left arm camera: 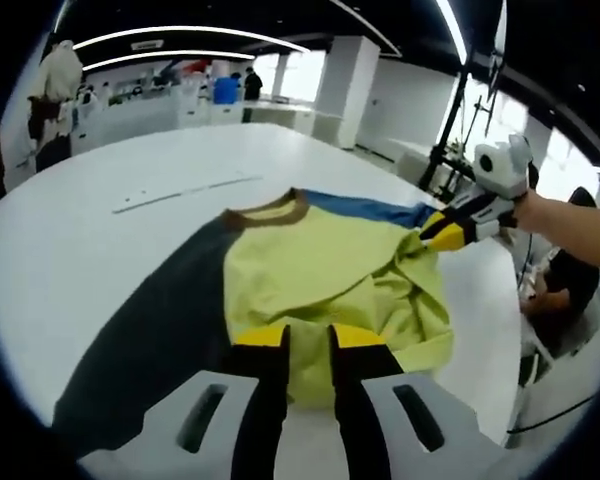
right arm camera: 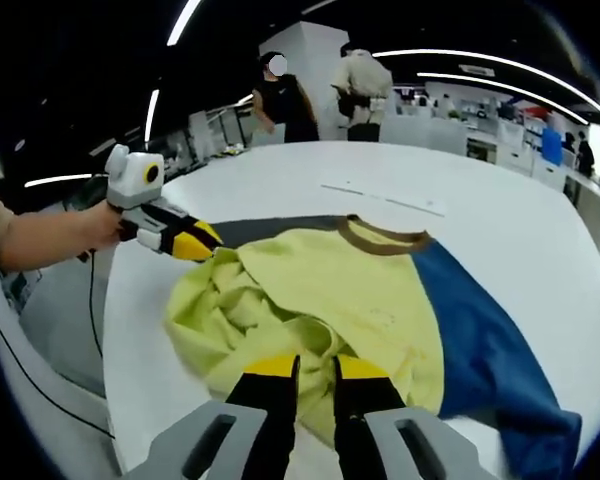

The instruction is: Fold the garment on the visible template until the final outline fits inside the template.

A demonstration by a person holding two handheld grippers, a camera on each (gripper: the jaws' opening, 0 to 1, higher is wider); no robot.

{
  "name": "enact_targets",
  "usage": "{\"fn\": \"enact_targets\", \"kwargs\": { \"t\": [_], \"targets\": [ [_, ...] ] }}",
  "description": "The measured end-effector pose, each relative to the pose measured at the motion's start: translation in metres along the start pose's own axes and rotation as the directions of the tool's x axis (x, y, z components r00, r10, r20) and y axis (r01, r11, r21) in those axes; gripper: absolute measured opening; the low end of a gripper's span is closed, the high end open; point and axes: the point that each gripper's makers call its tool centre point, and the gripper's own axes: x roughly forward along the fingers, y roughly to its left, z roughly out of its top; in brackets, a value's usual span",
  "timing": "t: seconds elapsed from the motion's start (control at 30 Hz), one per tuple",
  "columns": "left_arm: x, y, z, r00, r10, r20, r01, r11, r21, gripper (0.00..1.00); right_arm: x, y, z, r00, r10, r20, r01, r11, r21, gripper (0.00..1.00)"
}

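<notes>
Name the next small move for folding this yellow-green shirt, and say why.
Probably draw the fabric outward to smooth the yellow-green shirt flat before any fold. One side lies crumpled and bunched, while the part near the brown collar lies flat. The left hand-held gripper and the right hand-held gripper both sit at the rumpled fabric.

Views face each other, low, close — share garment (left arm camera: 320, 275) (right arm camera: 320, 290).

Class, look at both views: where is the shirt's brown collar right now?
The brown collar lies at the shirt's far edge on the white table, at mid-frame in both views, where the yellow front meets the dark and blue parts.
</notes>
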Motion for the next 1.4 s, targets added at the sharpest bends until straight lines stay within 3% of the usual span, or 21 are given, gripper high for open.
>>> {"fn": "enact_targets", "kwargs": {
  "t": [0.73,1.4],
  "targets": [
    [0.005,0.001,-0.005,1.000,0.006,-0.015,-0.006,1.000,-0.004,0.03,0.007,0.000,-0.005,1.000,-0.008,-0.020,0.008,1.000,-0.016,0.00],
    [-0.019,-0.005,-0.004,0.999,0.020,0.049,-0.019,1.000,-0.017,0.01,-0.018,0.001,-0.006,1.000,-0.021,0.021,0.021,1.000,0.003,0.00]
  ]
}}
